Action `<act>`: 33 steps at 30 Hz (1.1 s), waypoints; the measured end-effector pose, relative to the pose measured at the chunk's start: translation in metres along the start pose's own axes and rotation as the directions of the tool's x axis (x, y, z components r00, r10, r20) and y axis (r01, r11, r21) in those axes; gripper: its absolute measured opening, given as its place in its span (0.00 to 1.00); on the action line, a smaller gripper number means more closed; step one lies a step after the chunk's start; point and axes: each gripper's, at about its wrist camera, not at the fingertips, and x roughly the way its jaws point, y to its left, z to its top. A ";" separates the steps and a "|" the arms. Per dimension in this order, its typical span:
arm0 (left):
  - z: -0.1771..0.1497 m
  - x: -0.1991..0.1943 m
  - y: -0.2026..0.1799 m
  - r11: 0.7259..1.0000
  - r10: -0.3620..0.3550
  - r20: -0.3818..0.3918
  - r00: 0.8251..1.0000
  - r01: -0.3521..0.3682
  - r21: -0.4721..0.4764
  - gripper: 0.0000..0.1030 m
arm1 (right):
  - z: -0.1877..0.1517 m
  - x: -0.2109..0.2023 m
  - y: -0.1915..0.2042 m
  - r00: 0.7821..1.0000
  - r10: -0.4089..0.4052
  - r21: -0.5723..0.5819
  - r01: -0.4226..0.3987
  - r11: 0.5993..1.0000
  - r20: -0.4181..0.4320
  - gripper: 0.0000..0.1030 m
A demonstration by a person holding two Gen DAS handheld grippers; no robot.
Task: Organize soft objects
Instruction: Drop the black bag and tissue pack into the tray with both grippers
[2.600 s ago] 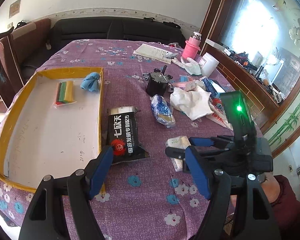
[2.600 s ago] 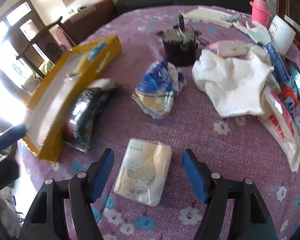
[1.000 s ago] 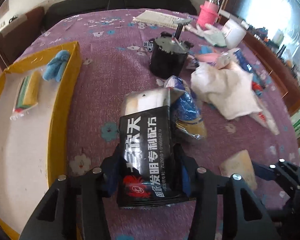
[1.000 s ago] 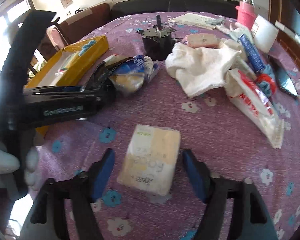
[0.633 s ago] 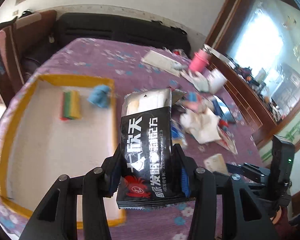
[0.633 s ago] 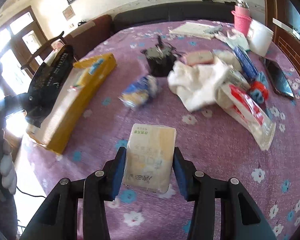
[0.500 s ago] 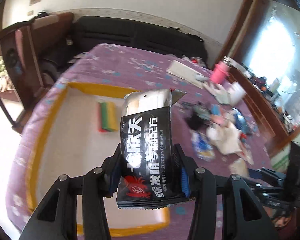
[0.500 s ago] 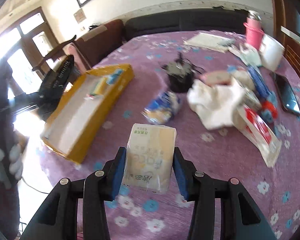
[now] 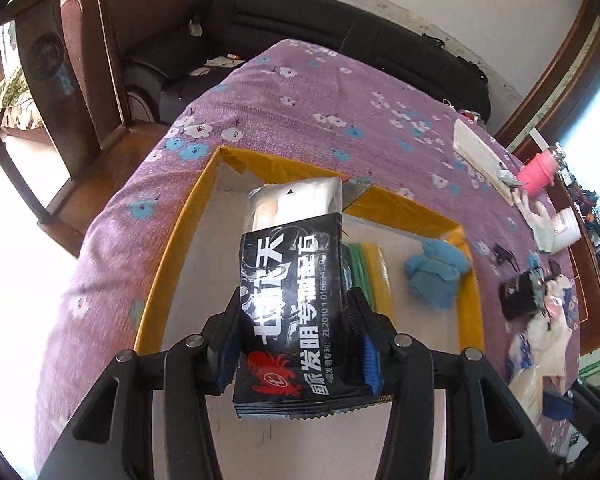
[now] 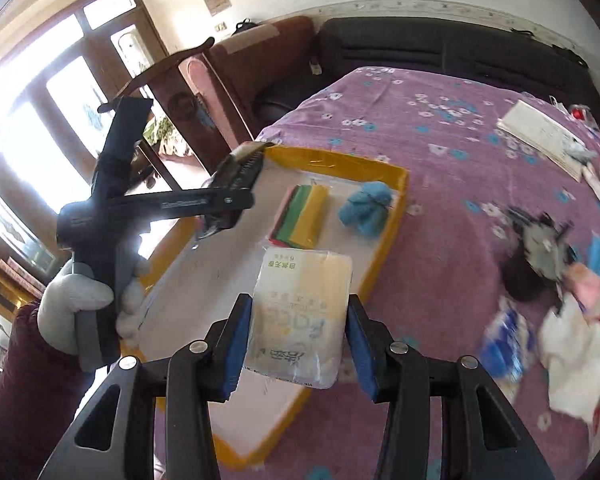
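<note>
My left gripper [image 9: 296,344] pinches the black packet [image 9: 290,308] and my right gripper [image 10: 298,346] pinches the tissue pack [image 10: 300,316], both above the yellow tray [image 10: 384,240]. Next I think I lower them in beside the blue cloth [image 10: 366,208].

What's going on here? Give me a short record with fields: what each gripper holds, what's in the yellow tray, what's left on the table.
left gripper: shut on black packet, above the tray
right gripper: shut on tissue pack, over the tray's near edge
yellow tray: holds striped sponge pack and blue cloth
table: white cloth, blue bag, other clutter
</note>
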 end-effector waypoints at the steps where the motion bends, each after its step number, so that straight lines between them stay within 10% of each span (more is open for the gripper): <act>1: 0.003 0.005 0.004 1.000 -0.001 -0.009 1.000 0.001 -0.011 0.47 | 0.005 0.008 0.002 1.000 -0.004 -0.004 0.004 1.000 -0.010 0.49; 14: -0.020 -0.034 0.028 0.996 -0.073 0.040 0.997 0.075 -0.045 0.69 | 0.042 0.079 -0.015 0.989 -0.139 0.043 0.141 0.989 -0.045 0.66; 26: -0.102 -0.174 -0.016 0.983 -0.178 0.287 0.941 0.159 0.087 0.77 | -0.023 -0.082 -0.053 0.969 -0.151 0.147 0.124 0.981 0.197 0.72; 33: -0.135 -0.250 -0.071 0.961 -0.242 0.399 0.885 0.163 0.222 0.84 | -0.090 -0.217 -0.094 0.888 -0.265 0.288 0.159 0.944 0.376 0.76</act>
